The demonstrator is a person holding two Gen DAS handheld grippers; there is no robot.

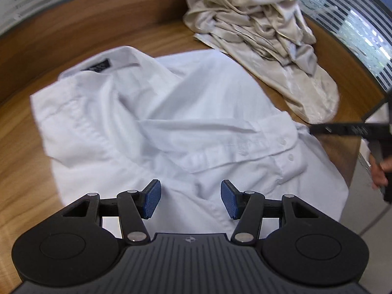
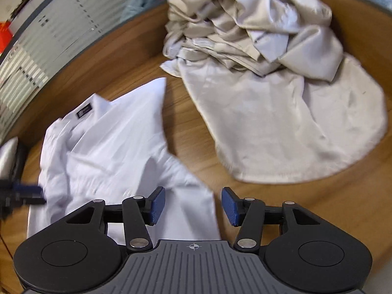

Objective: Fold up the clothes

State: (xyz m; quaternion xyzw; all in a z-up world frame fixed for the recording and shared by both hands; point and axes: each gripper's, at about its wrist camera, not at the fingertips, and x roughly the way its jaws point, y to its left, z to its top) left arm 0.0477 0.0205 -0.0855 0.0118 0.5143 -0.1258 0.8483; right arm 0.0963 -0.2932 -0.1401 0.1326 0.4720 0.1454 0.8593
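Observation:
A white collared shirt lies crumpled on the wooden table, its dark neck label facing up at the far side. My left gripper hovers open over the shirt's near part, with nothing between its blue pads. My right gripper is also open, above the right edge of the white shirt, with cloth below its left pad and bare wood below the right. One black finger of the right gripper reaches the shirt's buttoned edge from the right.
A heap of beige clothes sits at the far right of the table, one piece spread flat toward me. A person's hand is at the right edge. Striped glass walls stand behind the table. The table edge drops off at the right.

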